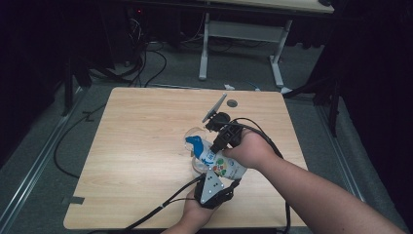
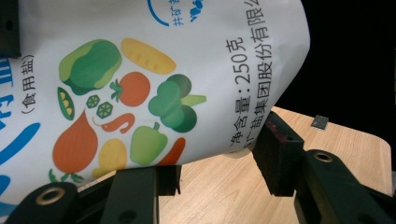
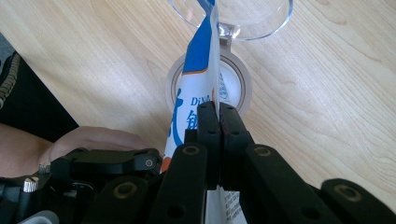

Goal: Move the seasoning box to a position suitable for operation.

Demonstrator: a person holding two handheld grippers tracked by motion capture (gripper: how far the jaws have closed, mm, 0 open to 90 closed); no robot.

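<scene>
Near the front edge of the wooden table (image 1: pixel 141 146), both hands hold a white salt bag (image 1: pixel 225 166) printed with vegetables, tilted over a clear round container (image 1: pixel 194 138). The right gripper (image 3: pixel 218 122), forearm reaching in from the front right corner, pinches the bag's upper edge with jaws closed. The left gripper (image 2: pixel 224 158), hand low at the front edge, clasps the bag's bottom between narrowed jaws.

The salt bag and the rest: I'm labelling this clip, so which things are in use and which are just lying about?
In use:
salt bag
clear jar
jar lid
left gripper
right gripper

Lying about:
small dark disc at the table's far edge
white desk frame beyond
</scene>
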